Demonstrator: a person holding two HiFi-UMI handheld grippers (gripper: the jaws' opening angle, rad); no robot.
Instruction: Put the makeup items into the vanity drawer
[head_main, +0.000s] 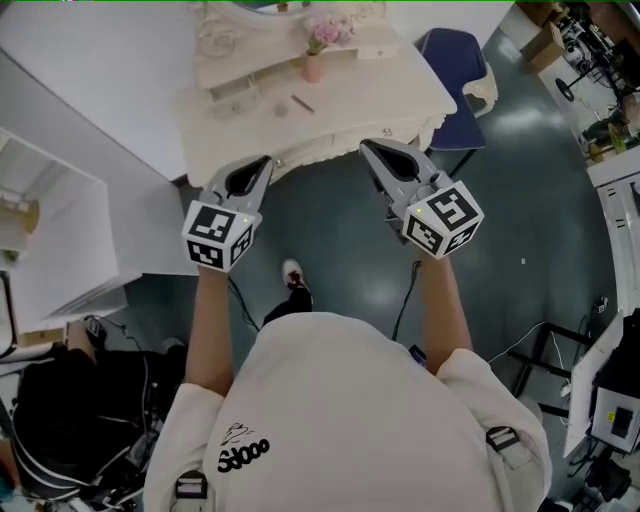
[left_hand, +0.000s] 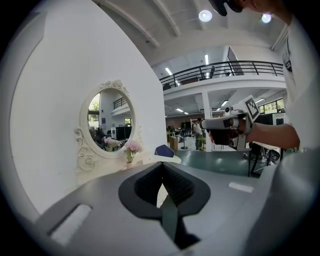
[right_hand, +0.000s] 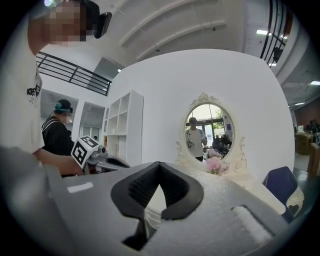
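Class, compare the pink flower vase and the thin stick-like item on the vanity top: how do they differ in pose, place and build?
The vase stands upright; the stick-like item lies flat. The vase sits toward the back of the vanity top; the stick-like item lies nearer the front edge. The vase is bulkier and holds pink flowers; the stick-like item is slim. Both rest on the white vanity top, apart from each other.
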